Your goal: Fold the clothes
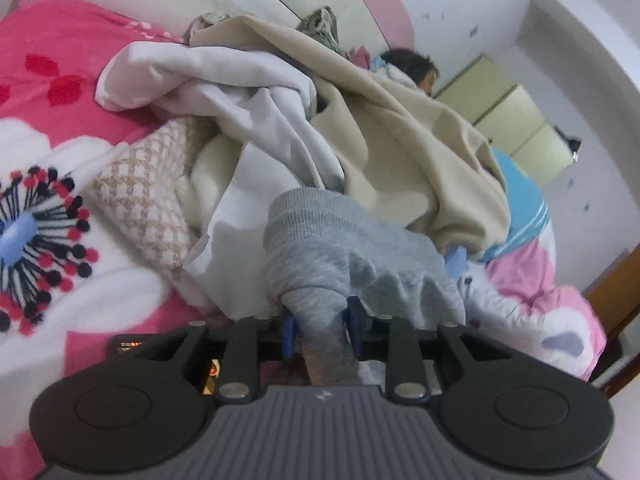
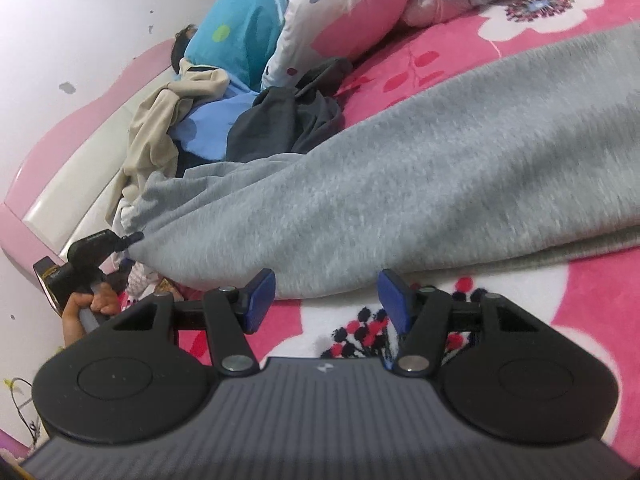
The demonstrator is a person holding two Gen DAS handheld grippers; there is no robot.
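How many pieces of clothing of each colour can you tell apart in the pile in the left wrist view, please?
Grey garment: 1
Beige garment: 1
White garment: 1
Tan checked knit: 1
Green patterned piece: 1, mostly hidden
Total: 5

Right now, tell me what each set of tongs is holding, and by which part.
Left tongs: a bunched end of the grey sweatpants, beside the ribbed cuff. Right tongs: nothing, open at the fabric edge.
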